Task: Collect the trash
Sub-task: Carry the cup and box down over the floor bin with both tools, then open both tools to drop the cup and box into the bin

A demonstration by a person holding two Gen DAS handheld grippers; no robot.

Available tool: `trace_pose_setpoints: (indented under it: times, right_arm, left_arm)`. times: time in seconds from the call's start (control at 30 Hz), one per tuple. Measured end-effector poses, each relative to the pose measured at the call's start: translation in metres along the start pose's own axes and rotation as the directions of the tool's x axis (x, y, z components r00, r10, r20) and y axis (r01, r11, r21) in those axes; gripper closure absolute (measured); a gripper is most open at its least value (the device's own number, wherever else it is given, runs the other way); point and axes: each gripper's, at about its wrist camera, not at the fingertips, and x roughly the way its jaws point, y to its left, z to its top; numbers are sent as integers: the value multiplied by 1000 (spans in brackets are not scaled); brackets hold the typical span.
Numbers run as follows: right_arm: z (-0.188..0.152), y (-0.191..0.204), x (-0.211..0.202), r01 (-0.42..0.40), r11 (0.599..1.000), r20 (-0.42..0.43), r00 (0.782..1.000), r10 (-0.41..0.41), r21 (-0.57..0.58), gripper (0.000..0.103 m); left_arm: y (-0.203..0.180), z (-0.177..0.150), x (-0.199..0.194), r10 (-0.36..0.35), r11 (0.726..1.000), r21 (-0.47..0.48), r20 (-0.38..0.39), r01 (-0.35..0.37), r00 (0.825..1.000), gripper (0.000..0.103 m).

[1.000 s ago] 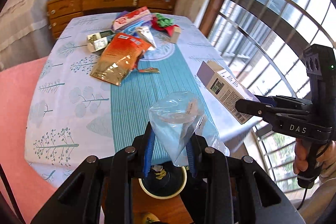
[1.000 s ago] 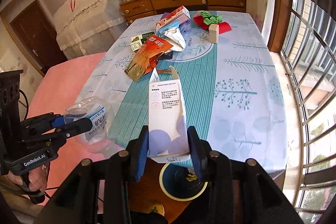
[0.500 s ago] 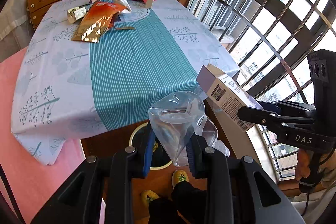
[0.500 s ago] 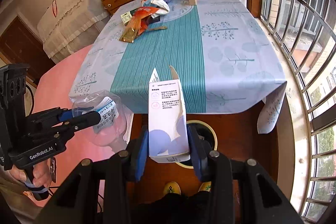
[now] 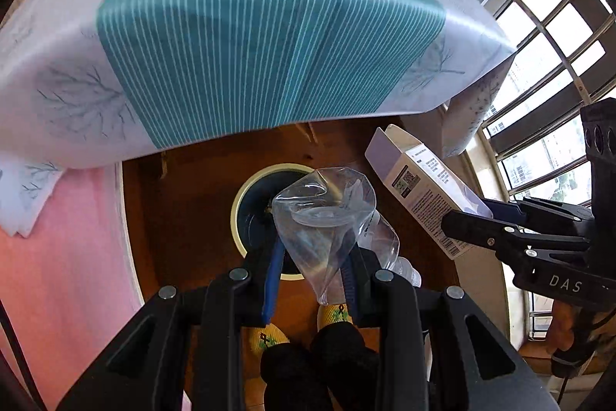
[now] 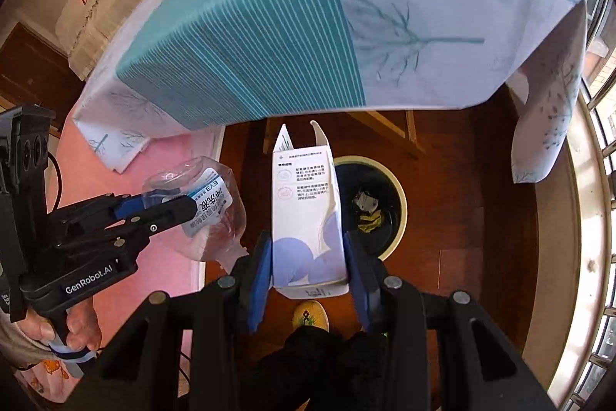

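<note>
Left gripper clamping clear bottle, right gripper clamping carton, above bin

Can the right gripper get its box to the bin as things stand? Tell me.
Probably yes. The right gripper is shut on the box, and the bin stands open on the floor just beyond it, past the tablecloth edge. Nothing lies between them; the left gripper with its bottle sits off to the side.
</note>
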Motion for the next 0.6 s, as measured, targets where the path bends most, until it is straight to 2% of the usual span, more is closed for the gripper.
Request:
trace_pose_setpoints:
  times: [0.33,0.5,0.57,0.6]
  right_arm:
    - [-27,-53,145,26,1000,-63,998,-26,-2,67]
    - [-25,-74,207,38,999,-69,997,-38,-9,64]
    - [-25,-80,230,31,999,-80,996,-32,-12,59]
    - [-22,-83,239,25,1000,-86,996,-27,-14,52]
  left_arm:
    - [31,-33,164,44,999,-28,-69,-46,997,77]
    - [45,-44,227,43,999,15,-64,-42,997,77]
    - [50,-43,246,19,1000,21,-70,-18,997,71]
    - [53,-43,256,3,1000,22,-78,-1,997,54]
